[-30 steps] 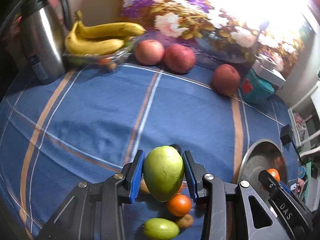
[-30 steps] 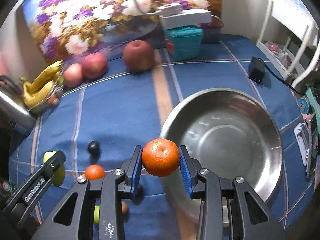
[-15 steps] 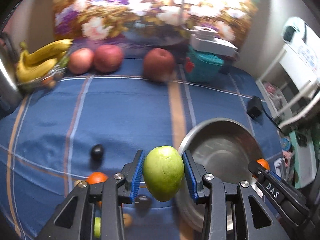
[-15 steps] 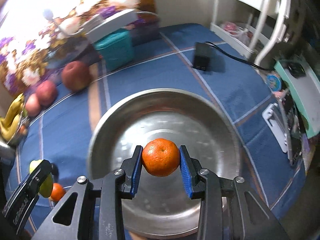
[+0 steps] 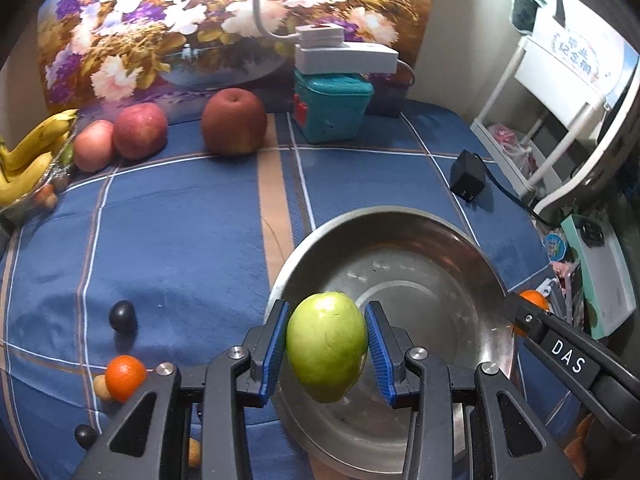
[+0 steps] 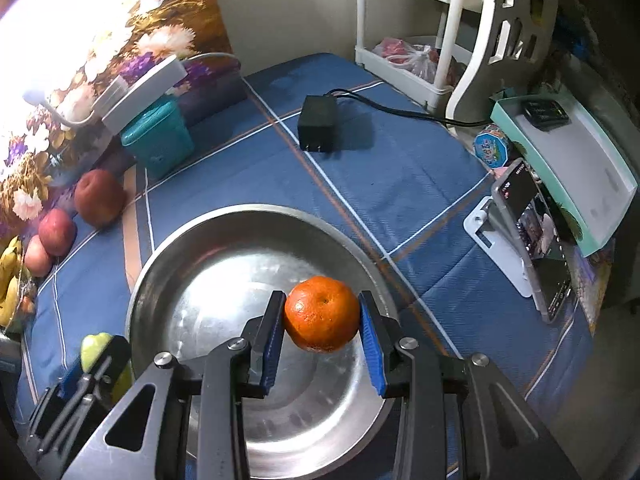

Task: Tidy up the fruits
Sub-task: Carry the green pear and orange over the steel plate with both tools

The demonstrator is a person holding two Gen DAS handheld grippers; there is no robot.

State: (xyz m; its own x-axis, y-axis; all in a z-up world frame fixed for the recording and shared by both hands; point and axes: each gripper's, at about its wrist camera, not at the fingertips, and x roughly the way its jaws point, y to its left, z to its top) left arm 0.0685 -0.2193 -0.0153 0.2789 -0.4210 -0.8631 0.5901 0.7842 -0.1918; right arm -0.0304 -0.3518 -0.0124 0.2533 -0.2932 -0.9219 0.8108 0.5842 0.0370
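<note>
The left gripper (image 5: 327, 346) is pinching a smooth green oval fruit (image 5: 327, 346) between its blue-padded fingers (image 5: 273, 350), holding it in the air over the near left rim of a wide round stainless-steel bowl (image 5: 452, 248) that is sitting on a blue cloth with tan and white stripes (image 5: 180, 240). The right gripper (image 6: 322, 334) is squeezing a round orange mandarin (image 6: 322, 314) between its own blue pads (image 6: 370, 350), and that fruit is hanging above the inside of the same steel bowl, near its middle. In the left wrist view the tip of the right gripper is showing at the bowl's right edge with a sliver of orange behind it; in the right wrist view the left gripper and its green fruit are showing at the bowl's left edge. Lying on the cloth to the left of the bowl are a second small orange mandarin (image 5: 125, 377), a small tan fruit (image 5: 100, 387) touching it, and two small dark round fruits (image 5: 122, 316), well apart from each other. Along the far edge of the cloth three red apples (image 5: 234, 121) are resting, two of them touching and the darkest one standing apart, with a bunch of yellow bananas (image 5: 28, 152) at the far left. A teal plastic box (image 5: 332, 106) is standing just right of the dark apple, and a black power adapter (image 5: 467, 175) is lying beyond the bowl.
</note>
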